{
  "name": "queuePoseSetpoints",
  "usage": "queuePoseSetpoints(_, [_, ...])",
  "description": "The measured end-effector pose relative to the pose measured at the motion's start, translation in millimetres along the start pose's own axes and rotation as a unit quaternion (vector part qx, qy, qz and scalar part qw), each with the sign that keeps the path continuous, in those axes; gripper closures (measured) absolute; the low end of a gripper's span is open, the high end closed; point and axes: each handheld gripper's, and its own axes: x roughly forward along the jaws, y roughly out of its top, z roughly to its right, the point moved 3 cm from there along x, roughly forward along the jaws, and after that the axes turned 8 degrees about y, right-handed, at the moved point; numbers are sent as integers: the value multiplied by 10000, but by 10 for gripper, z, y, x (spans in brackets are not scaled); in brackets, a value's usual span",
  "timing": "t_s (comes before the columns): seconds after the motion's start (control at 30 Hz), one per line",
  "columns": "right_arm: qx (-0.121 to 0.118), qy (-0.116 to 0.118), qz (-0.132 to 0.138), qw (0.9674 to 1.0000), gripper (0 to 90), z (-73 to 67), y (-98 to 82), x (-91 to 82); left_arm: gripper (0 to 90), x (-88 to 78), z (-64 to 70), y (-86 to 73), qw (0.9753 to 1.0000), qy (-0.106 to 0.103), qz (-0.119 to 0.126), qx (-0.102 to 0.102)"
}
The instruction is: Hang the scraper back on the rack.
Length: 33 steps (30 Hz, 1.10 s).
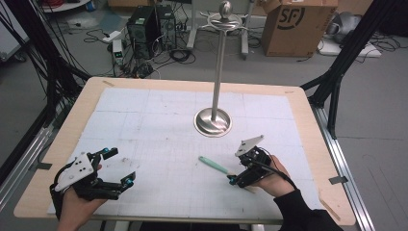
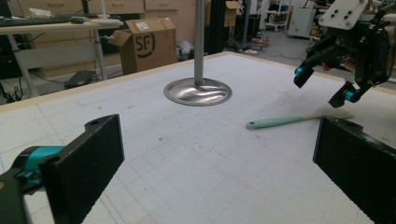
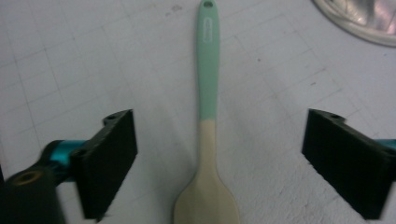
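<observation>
Where the high view looks down, a white gridded mat (image 1: 159, 125) covers the wooden table (image 1: 308, 120), with a metal stand (image 1: 213, 120), a cardboard box (image 1: 298, 26) and cables behind; the left gripper (image 1: 118, 167) is spread wide. From the left gripper view, the spoon (image 2: 280, 122) lies flat near the right gripper (image 2: 324, 84). The right gripper view has its jaws apart, either side of the spoon, not touching

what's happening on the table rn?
A person holds a gripper in each hand over a white gridded mat. The right gripper is open, poised over a spoon with a mint handle and cream bowl lying flat, its fingers either side of it, not gripping. The left gripper is open and idle. A metal stand sits mid-table.
</observation>
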Motion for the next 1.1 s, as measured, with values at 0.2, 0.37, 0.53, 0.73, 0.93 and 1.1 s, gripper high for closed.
queuePoseSetpoints(0.2, [26,-31,-381,9993,313,1,70,66,25,-29,-10,10,10000,32,37,-20])
queuePoseSetpoints(0.37, [-22,19,-1055,9944,465,5,94,179,25,-19,-3,4,10000,16,8,-4])
queuePoseSetpoints(0.53, [-13,81,-1374,9905,561,7,100,245,25,-21,-7,4,10000,30,13,-5])
queuePoseSetpoints(0.73, [-27,93,-1628,9866,646,-3,120,281,25,-24,-11,5,10000,28,20,-6])
queuePoseSetpoints(0.93, [47,185,-1877,9820,721,0,168,307,25,-21,-6,0,10000,27,0,-1])
queuePoseSetpoints(1.1, [159,224,-1852,9823,798,31,167,305,25,-28,-7,5,10000,30,24,-6])
